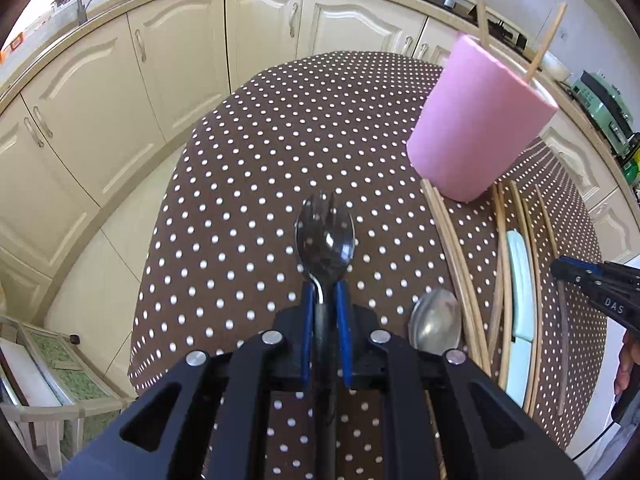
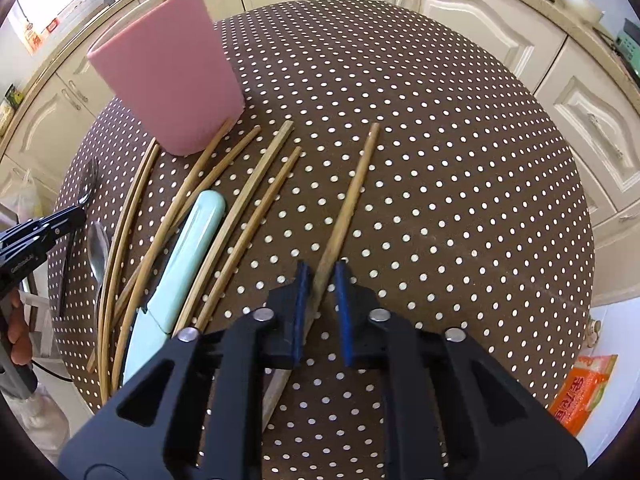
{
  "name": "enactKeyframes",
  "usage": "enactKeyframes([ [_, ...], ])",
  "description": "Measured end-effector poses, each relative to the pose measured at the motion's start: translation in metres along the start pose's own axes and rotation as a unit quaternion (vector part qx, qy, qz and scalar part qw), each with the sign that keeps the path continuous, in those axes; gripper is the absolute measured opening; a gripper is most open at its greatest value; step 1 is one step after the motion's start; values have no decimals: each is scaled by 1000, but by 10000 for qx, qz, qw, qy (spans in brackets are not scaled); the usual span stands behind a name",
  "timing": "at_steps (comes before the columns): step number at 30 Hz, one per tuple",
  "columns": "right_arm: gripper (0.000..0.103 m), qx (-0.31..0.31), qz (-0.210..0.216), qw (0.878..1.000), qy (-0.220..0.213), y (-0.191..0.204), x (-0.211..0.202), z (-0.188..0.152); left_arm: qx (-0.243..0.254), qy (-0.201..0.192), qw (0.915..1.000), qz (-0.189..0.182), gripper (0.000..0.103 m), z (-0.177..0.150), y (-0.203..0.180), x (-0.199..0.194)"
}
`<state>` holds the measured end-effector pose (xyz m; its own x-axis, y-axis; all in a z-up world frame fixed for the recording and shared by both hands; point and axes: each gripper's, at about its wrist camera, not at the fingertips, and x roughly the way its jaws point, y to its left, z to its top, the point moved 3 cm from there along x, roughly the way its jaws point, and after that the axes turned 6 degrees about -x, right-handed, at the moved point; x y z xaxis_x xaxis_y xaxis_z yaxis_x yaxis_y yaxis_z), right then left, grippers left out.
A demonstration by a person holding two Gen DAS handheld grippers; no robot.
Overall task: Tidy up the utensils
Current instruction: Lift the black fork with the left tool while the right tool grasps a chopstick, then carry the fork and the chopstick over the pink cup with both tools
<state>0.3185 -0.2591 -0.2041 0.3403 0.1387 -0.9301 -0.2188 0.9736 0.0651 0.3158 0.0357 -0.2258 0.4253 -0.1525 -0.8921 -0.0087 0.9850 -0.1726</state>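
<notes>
My left gripper [image 1: 324, 286] is shut on the dark handle of a spork [image 1: 325, 236] and holds it above the table. A pink cup [image 1: 478, 120] with two chopsticks [image 1: 482, 4] in it stands ahead to the right; it also shows in the right wrist view [image 2: 172, 76]. My right gripper [image 2: 323, 270] straddles a single wooden chopstick [image 2: 354, 192] lying on the table, jaws narrowly apart around it. Several more chopsticks [image 2: 240, 184], a mint-handled knife [image 2: 188, 248] and a metal spoon [image 1: 436, 322] lie between the grippers.
The round table has a brown polka-dot cloth [image 2: 440, 160]. Cream kitchen cabinets [image 1: 120, 100] curve behind it. An orange packet [image 2: 584, 388] lies on the floor at the right. The left gripper shows at the left edge of the right wrist view [image 2: 60, 220].
</notes>
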Motion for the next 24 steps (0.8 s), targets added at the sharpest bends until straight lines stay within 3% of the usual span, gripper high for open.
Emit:
enactKeyframes([
  [6, 8, 132, 87, 9998, -109, -17, 1, 11, 133, 152, 9998, 34, 11, 15, -3, 6],
  [11, 7, 265, 254, 9985, -416, -24, -11, -5, -8, -64, 9998, -179, 11, 15, 1, 3],
  [18, 7, 407, 653, 9880, -1336, -26, -51, -20, -117, -981, 9929, -656, 11, 17, -2, -38],
  [24, 7, 488, 962, 9681, -2262, -27, -99, -29, 56, -1917, 9751, -1112, 11, 26, -27, -90],
])
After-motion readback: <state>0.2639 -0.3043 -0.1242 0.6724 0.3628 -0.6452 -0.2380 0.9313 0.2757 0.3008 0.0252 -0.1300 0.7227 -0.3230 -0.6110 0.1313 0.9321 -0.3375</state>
